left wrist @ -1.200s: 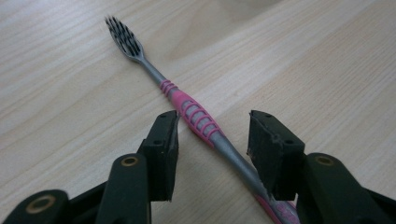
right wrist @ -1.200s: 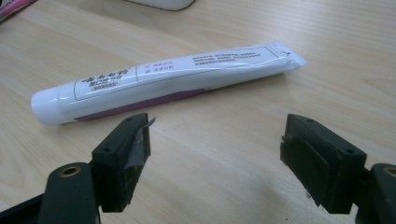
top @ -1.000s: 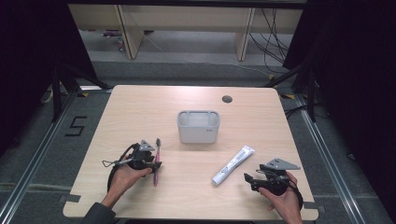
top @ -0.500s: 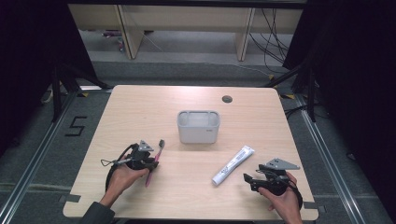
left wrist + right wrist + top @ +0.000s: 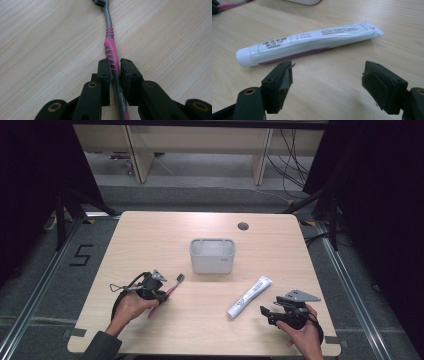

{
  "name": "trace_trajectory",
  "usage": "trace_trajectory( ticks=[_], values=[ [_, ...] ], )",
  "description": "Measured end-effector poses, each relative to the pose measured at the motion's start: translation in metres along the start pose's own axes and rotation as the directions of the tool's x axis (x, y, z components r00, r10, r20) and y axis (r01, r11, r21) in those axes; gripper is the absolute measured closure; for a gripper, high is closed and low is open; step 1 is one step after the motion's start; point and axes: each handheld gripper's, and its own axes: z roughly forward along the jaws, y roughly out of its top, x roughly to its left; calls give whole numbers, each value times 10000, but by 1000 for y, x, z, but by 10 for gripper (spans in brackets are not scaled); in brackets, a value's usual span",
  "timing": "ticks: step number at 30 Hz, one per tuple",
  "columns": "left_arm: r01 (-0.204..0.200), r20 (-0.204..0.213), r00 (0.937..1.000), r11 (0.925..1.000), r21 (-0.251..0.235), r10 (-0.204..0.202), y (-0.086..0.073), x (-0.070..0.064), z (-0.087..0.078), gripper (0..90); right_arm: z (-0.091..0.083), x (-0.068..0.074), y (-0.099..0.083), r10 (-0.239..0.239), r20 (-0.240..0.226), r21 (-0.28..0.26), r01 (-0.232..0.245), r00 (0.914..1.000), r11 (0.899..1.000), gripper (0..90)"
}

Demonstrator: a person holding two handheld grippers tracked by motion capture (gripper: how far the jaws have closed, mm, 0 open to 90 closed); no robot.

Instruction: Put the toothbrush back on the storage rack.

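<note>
My left gripper [image 5: 115, 72] has its jaws pinched tight on the pink-and-grey toothbrush [image 5: 110, 47], gripping mid-handle, with the bristle head pointing away toward the grey holder [image 5: 212, 255] at the middle of the table [image 5: 150, 235]. I judge the step in hand is the pickup of the brush, which sits low at the near left of the table (I cannot tell if it has left the wood yet). Next I need to lift it, tip it upright and drop it into the holder, keeping the head clear of the rim. My right gripper [image 5: 327, 82] stands wide open, holding nothing, just near of the white toothpaste tube [image 5: 307, 43] at the near right. The tube carries dark printed characters, too small to read
</note>
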Motion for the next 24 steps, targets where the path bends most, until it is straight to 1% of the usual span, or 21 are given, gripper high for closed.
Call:
trace_trajectory(
  ticks=[1,3,4,5,6,10,11,13,15,16,19,20,23,24],
  values=[
    [-99,16,9999,9997,209,99,2,0,-1,777,0,0,0,5,-9,2,-5,10000,10000,249],
    [-174,25,9998,9994,288,173,4,0,0,784,0,0,0,6,-13,0,-6,10000,10000,249],
    [-308,186,9994,9979,578,297,6,1,0,805,0,0,0,0,-10,-4,0,10000,10000,249],
    [-418,249,9989,9966,716,401,8,2,0,812,0,0,0,-1,-9,2,1,10000,10000,249],
    [-418,249,9989,9966,716,401,8,2,0,817,0,0,0,36,-95,17,-36,9999,10000,249],
    [-773,413,9965,9895,1223,728,14,3,0,820,1,1,0,11,-109,14,-11,9999,10000,249],
    [-731,480,9966,9875,1398,670,15,3,0,820,1,1,0,17,-105,8,-17,9999,10000,250],
    [-966,513,9947,9832,1551,896,18,6,0,820,0,0,0,-39,-16,-45,39,10000,10000,251],
    [-898,517,9953,9826,1623,824,19,5,0,821,0,0,0,-46,9,-49,46,10000,10000,250],
    [-1050,609,9936,9770,1857,952,21,6,0,821,0,0,0,-36,-6,-67,36,10000,10000,251],
    [-1225,606,9918,9732,1944,1128,24,8,0,822,0,0,0,-5,-65,-30,5,10000,10000,251],
    [-1190,631,9921,9730,1978,1085,24,8,0,821,0,0,0,-45,3,-50,45,10000,10000,251],
    [-1121,657,9927,9737,1982,1010,24,9,1,820,0,0,0,-39,-14,-53,39,10000,10000,251],
    [-1139,685,9924,9719,2061,1018,23,9,2,819,0,0,0,-34,1,-53,34,10000,10000,251]
  ],
)
